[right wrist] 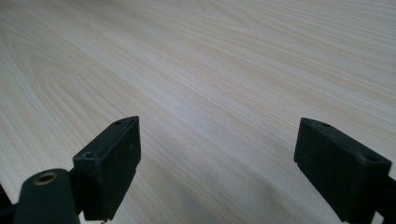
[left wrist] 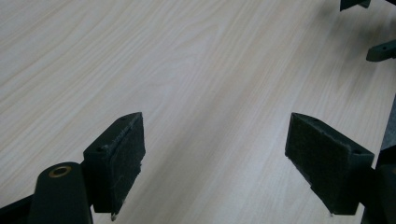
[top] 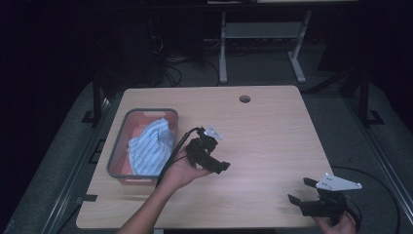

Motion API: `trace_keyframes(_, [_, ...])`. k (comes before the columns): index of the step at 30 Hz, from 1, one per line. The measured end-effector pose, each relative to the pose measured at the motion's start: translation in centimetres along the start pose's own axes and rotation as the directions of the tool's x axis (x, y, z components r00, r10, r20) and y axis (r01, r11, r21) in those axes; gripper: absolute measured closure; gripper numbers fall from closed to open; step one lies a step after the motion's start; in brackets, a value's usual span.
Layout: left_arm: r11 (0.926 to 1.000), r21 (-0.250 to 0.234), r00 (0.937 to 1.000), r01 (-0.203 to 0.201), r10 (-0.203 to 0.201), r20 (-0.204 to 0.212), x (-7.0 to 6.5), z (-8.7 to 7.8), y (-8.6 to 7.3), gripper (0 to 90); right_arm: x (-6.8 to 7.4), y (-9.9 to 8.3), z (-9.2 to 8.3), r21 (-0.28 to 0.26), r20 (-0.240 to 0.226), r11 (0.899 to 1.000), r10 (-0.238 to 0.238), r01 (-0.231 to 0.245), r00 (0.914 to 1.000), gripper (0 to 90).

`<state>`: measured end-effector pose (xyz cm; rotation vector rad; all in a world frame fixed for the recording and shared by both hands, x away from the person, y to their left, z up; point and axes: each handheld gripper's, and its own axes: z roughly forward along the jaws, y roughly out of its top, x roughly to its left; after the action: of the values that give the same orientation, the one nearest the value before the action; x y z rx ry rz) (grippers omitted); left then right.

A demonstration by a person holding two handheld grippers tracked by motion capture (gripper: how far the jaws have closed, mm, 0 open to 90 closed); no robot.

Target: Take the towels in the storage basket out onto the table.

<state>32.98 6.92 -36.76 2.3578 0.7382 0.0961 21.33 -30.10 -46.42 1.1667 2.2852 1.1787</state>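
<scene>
Right hand (top: 336, 225) cut off by the bottom edge of the high view; left forearm likewise. Striped cloth (top: 152, 146) covers much of the basket (top: 117, 146) floor. In the left gripper view, the other gripper's jaws are cropped at the top right corner. Surroundings beyond the table (top: 272, 136) too dark to resolve.

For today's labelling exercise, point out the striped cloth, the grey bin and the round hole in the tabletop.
striped cloth (top: 150, 148), high view, middle of the crumpled blue-and-white fabric.
grey bin (top: 116, 146), high view, its left rim.
round hole (top: 244, 99), high view, centre of the opening near the table's far edge.
</scene>
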Motion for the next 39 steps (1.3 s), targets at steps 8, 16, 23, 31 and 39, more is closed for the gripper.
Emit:
trace_keyframes(8, [0.9998, 0.015, 0.9996, 0.011, -0.01, -0.026, 1.6, -0.3, 0.6, 19.9, 0.0, -0.1, -0.1, -0.007, 0.0, 1.0, 0.004, -0.004, 1.0, 14.2])
trace_keyframes(16, [0.9983, 0.04, 0.9981, 0.042, -0.04, -0.047, 3.4, -1.1, 1.2, 20.1, 0.1, 0.1, -0.1, -0.006, -0.002, 1.0, 0.002, -0.002, 1.0, 14.2])
trace_keyframes(23, [0.9959, 0.038, 0.9948, 0.082, -0.079, -0.063, 4.5, -1.5, 1.1, 20.2, 0.1, 0.1, 0.0, -0.001, -0.006, 1.0, 0.004, -0.004, 1.0, 14.2])
trace_keyframes(31, [0.9953, 0.029, 0.9937, 0.093, -0.091, -0.066, 5.3, -2.3, 1.3, 19.3, 0.2, 0.1, 0.0, 0.0, -0.008, 1.0, -0.004, 0.004, 1.0, 14.2])
trace_keyframes(39, [0.9912, -0.004, 0.9895, 0.132, -0.132, -0.058, 6.7, -3.6, 0.9, 19.7, 0.2, 0.1, 0.0, 0.001, -0.012, 1.0, -0.001, 0.001, 0.9999, 14.2])
